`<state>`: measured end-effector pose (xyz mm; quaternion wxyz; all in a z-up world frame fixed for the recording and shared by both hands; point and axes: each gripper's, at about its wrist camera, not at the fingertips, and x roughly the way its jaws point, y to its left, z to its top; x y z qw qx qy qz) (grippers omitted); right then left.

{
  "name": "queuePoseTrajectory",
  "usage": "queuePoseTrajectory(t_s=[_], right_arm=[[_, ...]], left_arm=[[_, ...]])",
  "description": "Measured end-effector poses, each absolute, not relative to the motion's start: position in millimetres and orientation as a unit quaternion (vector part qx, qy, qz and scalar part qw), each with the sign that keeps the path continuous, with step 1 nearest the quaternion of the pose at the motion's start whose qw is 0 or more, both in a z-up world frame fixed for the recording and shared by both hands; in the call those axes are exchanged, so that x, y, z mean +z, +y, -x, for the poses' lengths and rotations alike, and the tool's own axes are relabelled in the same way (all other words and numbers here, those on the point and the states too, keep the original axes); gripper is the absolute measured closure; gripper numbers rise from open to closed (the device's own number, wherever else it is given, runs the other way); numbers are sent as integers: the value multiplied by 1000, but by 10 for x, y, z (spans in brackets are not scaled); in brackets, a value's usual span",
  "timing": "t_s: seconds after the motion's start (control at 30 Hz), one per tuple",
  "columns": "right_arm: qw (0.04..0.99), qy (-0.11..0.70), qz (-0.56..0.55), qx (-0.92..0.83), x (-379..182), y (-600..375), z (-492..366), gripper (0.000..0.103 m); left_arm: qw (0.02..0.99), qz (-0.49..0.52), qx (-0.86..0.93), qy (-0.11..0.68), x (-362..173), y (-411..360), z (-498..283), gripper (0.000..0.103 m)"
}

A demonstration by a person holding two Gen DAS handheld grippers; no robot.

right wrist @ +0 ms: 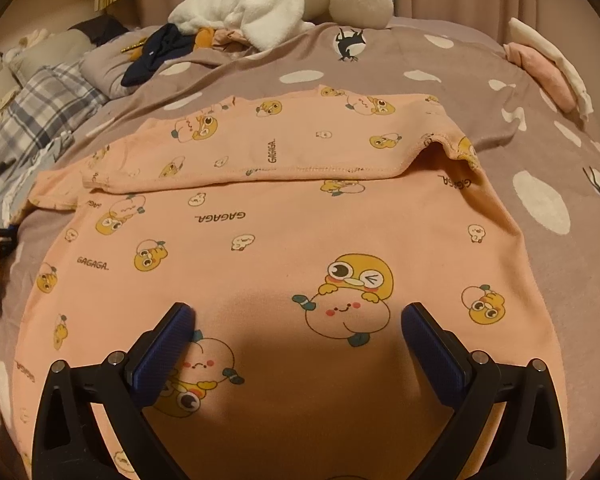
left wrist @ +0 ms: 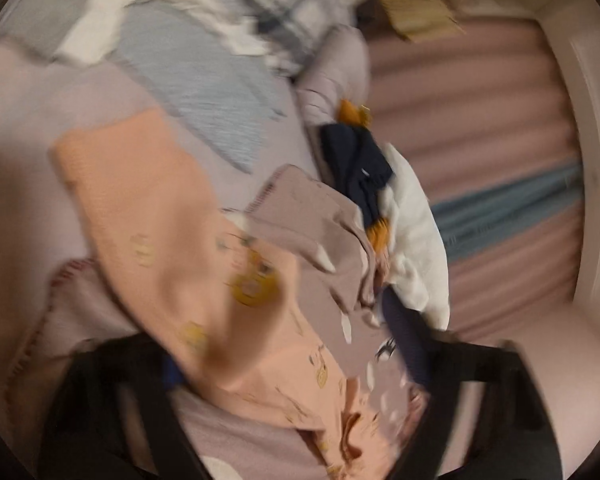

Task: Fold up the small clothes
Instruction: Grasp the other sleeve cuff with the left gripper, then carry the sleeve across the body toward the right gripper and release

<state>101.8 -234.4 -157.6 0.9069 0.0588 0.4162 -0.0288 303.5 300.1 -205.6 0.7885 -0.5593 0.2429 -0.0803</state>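
Observation:
A peach shirt printed with yellow cartoon figures lies flat on the mauve spotted blanket, its far part folded over toward me. My right gripper hovers low over the shirt's near part, jaws wide open and nothing between the pads. The left wrist view is badly blurred. In it a strip of the same peach shirt runs between the fingers of my left gripper. The jaws stand partly apart, and the right blue pad looks clear of the cloth.
A white plush item and a navy garment lie at the far edge of the bed. Plaid fabric is at the left. Folded pink and white clothes sit at the far right. A pink curtain hangs beyond the bed.

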Motion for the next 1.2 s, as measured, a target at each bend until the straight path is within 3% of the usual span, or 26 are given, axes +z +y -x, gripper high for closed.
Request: queuePoseTrajectory(t_s=[0.03, 0.1, 0.2, 0.43, 0.73, 1.0, 1.2], right_arm=[[907, 416, -59, -29, -1575, -2347, -1018, 0], [907, 417, -57, -29, -1577, -2343, -1019, 0], [907, 415, -61, -27, -1575, -2353, -1015, 0], [908, 412, -70, -21, -1576, -2381, -1005, 0], [918, 372, -132, 46, -1478, -2539, -887, 0], [939, 327, -49, 99, -1263, -2294, -586, 0], [936, 311, -72, 146, -1168, -2368, -490, 0]], left_arm=[[782, 566, -65, 254, -2108, 3052, -3045, 55], [778, 564, -33, 276, -2164, 3098, -3065, 89], [791, 541, -10, 286, -2134, 3060, -3055, 98], [833, 464, 31, 301, -1936, 2836, -3110, 99], [886, 370, -60, 274, -1025, 1946, -3048, 100], [907, 315, -102, 261, -601, 1143, -2927, 100], [908, 289, -142, 269, -434, 502, -2930, 100]])
